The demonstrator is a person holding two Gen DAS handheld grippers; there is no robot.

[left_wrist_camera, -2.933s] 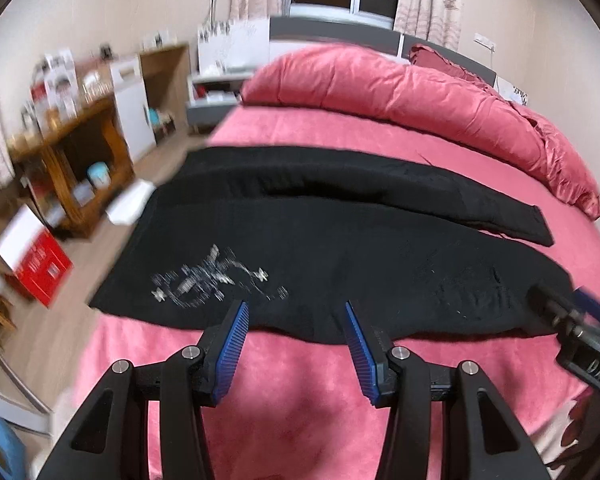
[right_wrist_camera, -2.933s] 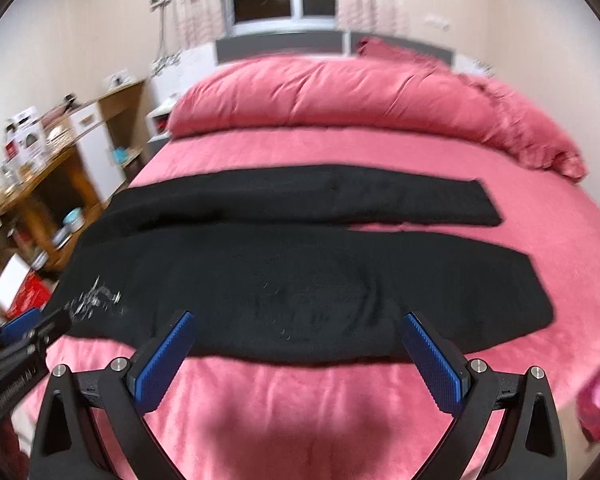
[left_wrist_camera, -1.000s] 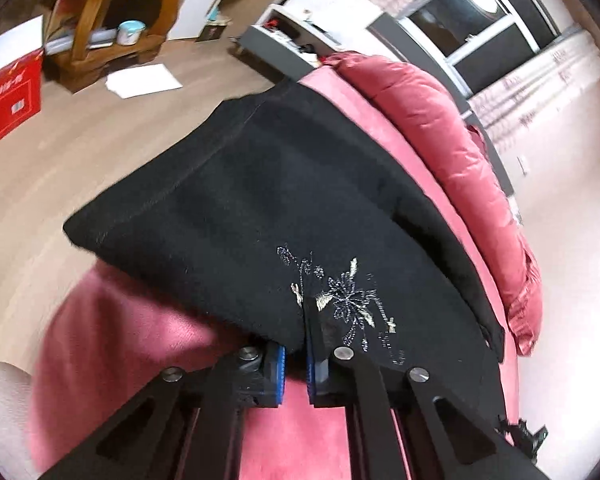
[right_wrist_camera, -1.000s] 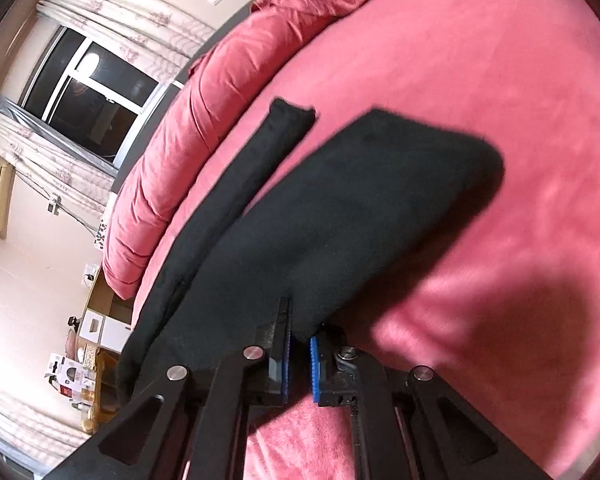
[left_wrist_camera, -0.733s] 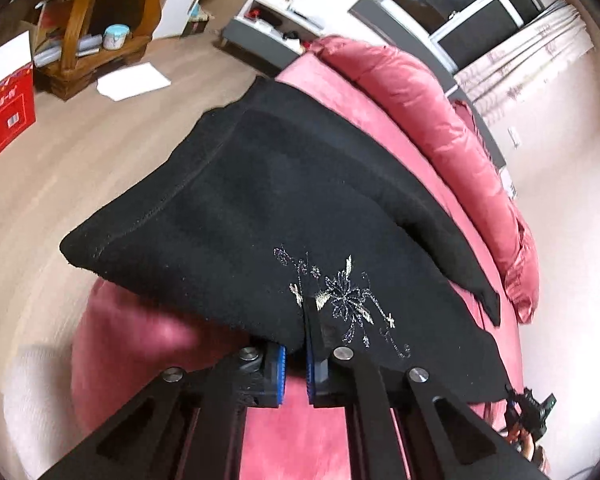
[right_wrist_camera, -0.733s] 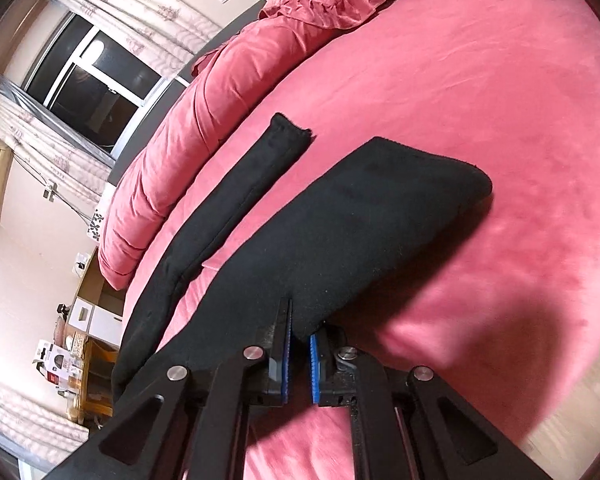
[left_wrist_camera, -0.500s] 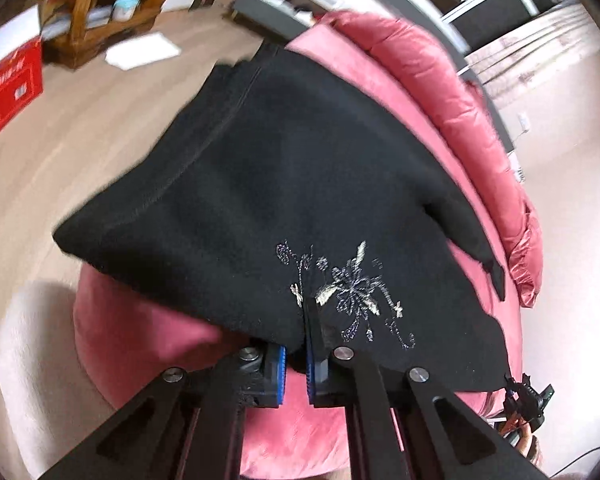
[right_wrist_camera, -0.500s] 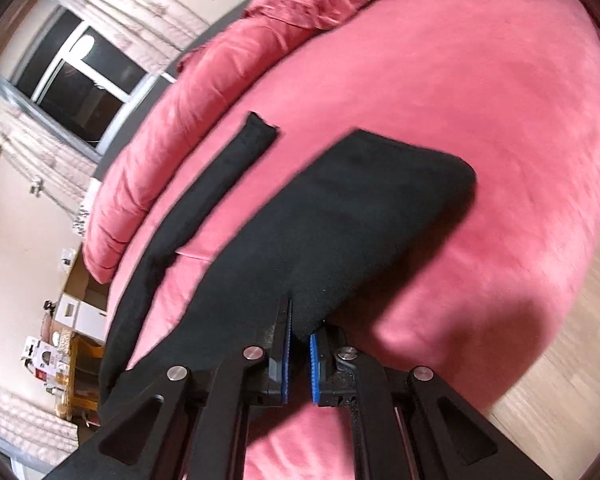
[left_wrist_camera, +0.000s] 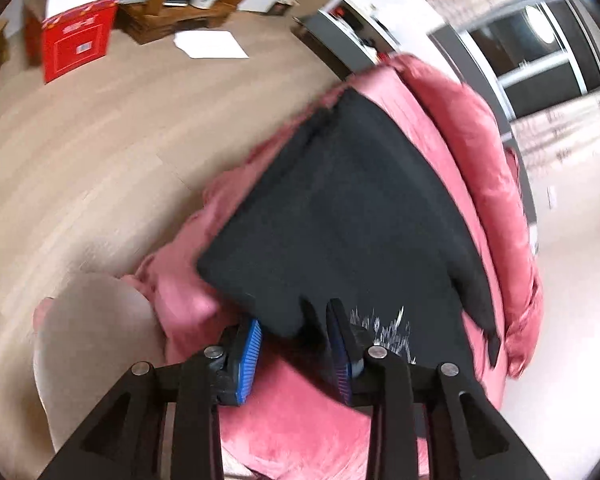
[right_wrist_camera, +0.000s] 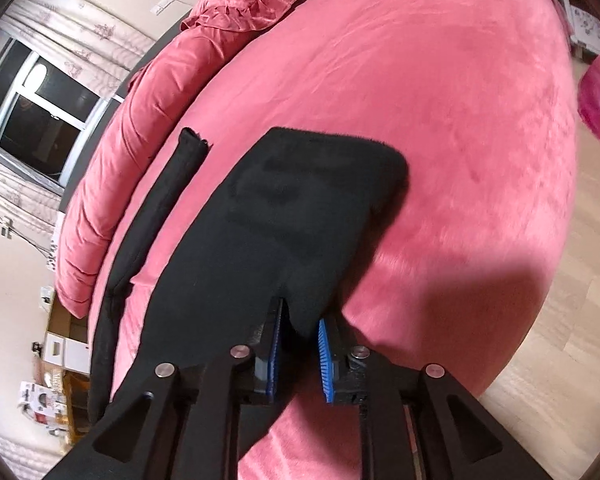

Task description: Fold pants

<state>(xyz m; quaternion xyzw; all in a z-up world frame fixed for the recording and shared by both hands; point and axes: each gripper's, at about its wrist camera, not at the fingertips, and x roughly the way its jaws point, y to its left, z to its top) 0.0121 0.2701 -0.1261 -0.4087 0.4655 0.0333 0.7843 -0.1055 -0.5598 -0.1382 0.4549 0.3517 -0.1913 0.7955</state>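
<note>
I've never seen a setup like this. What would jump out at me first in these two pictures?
The black pants spread across the big pink bed catch the eye first, one leg lying apart toward the pink quilt. Next come the blue-padded tools: the right gripper and the left gripper, each with the pants' edge between jaws that have just been opening. On the floor at upper left of the left view stands a red box.

A bedroom: pink bed [right_wrist_camera: 440, 100], curtained window [right_wrist_camera: 40, 96].
</note>
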